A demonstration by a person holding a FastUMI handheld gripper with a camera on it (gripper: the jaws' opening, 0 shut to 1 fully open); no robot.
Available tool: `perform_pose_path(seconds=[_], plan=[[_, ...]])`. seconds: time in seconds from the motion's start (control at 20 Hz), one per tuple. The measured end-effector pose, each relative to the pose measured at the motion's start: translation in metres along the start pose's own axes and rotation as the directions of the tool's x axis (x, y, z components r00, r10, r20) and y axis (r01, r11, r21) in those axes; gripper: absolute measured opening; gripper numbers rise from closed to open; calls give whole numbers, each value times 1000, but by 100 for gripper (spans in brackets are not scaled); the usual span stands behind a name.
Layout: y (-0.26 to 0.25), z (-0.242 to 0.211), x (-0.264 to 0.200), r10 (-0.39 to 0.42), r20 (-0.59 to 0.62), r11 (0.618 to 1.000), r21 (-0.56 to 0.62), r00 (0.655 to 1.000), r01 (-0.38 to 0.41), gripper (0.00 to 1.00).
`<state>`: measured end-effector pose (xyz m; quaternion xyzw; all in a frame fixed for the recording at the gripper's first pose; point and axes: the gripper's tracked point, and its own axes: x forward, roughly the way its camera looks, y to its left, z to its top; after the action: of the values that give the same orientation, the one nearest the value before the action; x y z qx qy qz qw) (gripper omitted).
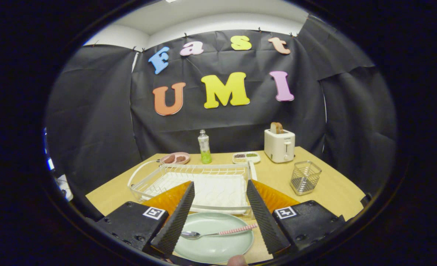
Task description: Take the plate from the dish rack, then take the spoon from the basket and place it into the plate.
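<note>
Spoon [218, 233] on plate [214, 244] between open claw [220, 192] fingers.

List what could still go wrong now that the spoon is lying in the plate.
1. The hand-held gripper is open with its fingers either side of the spoon; pulling back low might clip the handle, which overhangs the plate rim near one finger, and flip it out.
2. The plate sits close to the table's near edge; a nudge could push it off.
3. The dish rack lies just beyond the fingers, so moving forward may bump it.
</note>
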<state>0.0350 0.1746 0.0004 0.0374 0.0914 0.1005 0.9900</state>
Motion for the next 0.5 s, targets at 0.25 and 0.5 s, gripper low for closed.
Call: perform_pose_path(seconds=[0.25, 0.5], plan=[[-9, 26, -23, -47, 133, 997, -54, 990, 54, 98], [-24, 34, -50, -62, 238, 994, -69, 969, 80, 99]])
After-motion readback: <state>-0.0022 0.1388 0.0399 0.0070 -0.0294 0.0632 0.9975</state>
